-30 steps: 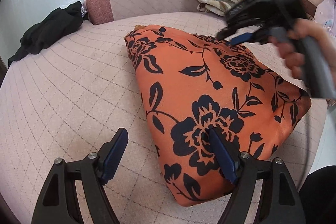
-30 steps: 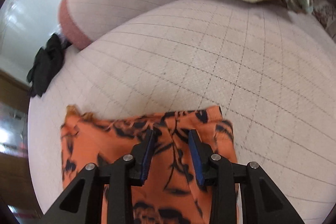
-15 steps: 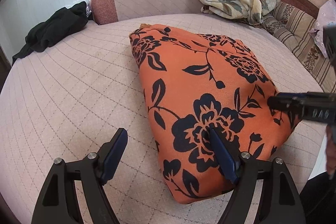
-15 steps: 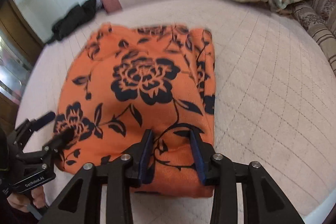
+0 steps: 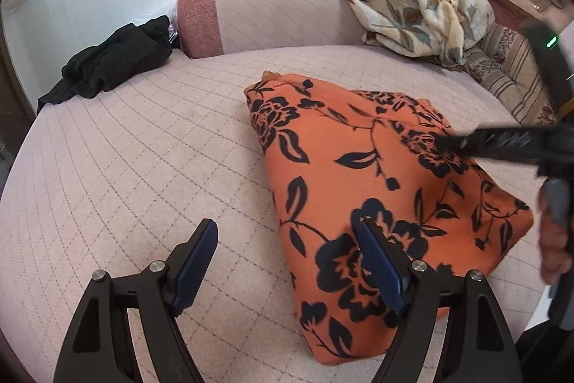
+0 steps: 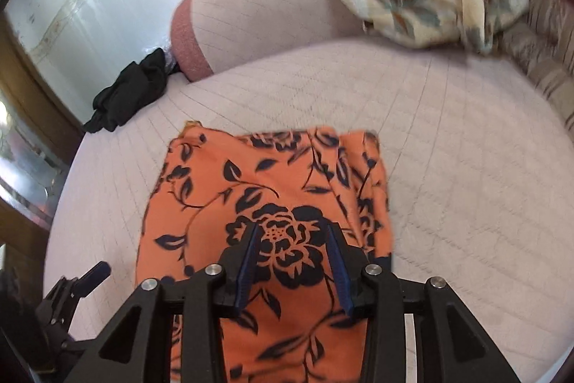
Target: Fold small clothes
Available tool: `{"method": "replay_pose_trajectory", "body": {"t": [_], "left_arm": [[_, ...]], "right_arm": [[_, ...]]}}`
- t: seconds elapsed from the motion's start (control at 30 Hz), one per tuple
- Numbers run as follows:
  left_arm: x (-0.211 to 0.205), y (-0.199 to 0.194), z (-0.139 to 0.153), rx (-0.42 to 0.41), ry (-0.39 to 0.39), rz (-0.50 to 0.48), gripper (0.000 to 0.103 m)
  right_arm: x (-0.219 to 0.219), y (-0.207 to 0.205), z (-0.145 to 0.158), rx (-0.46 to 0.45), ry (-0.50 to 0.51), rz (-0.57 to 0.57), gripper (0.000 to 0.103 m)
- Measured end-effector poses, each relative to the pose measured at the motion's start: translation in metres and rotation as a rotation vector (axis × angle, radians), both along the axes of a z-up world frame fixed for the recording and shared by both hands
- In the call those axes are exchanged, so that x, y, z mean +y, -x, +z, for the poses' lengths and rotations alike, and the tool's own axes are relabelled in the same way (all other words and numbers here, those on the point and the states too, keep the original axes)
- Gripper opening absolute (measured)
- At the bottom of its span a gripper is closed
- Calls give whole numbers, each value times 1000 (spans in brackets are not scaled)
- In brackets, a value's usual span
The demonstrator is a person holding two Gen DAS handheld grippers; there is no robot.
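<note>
While my left gripper hovers with jaws spread wide, the folded orange floral garment lies flat on the quilted pink cushion. My right gripper hangs above it, jaws parted, pinching nothing.

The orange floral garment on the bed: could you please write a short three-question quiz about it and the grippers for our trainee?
1. True or false: the left gripper is clamped shut on the orange floral garment.
2. Which dark item lies at the far left edge of the quilted bed? A) black clothing B) a shoe C) a bag
3. Fill in: the right gripper is held above the garment's large black ____ print.

Key: 1 false, its jaws are wide open; 2 A; 3 flower.
</note>
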State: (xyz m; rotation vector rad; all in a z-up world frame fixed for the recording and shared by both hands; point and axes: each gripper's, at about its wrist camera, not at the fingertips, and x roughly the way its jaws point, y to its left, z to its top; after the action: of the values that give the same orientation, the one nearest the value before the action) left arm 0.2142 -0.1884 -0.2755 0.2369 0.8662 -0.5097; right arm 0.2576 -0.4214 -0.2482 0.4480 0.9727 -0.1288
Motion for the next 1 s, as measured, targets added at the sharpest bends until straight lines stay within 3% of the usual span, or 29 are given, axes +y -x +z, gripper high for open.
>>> {"method": "replay_pose_trajectory", "body": {"t": [0.1,0.17,0.23,0.3,0.47,0.63,0.8,1.0], "left_arm": [[-1,-4,-7,25,-8,4,81],[-1,-3,-6,21,-8,0,81],[-2,-1,-5,16,-13,-1,81],[-2,-1,-6,20,-11,-1,81],[0,0,-5,20,-11,-7,81],[0,-3,-4,29,-9,-8,81],[1,-5,-1,34,-2,-4,81],[3,-3,5,23,13,12,81]], "right_arm": [[-6,-12,-32,70,-18,-12,43],[-1,-17,-22,79,14,-3,43],[4,-21,-9,36,-18,11,44],[11,-32,2,-19,-85,42,52],[42,-77,6,-46,-94,138,52],[59,-128,-45,123,-110,221,55],[48,-98,-17,68,-98,178,55],[24,-10,24,-29,-62,116,55]]}}
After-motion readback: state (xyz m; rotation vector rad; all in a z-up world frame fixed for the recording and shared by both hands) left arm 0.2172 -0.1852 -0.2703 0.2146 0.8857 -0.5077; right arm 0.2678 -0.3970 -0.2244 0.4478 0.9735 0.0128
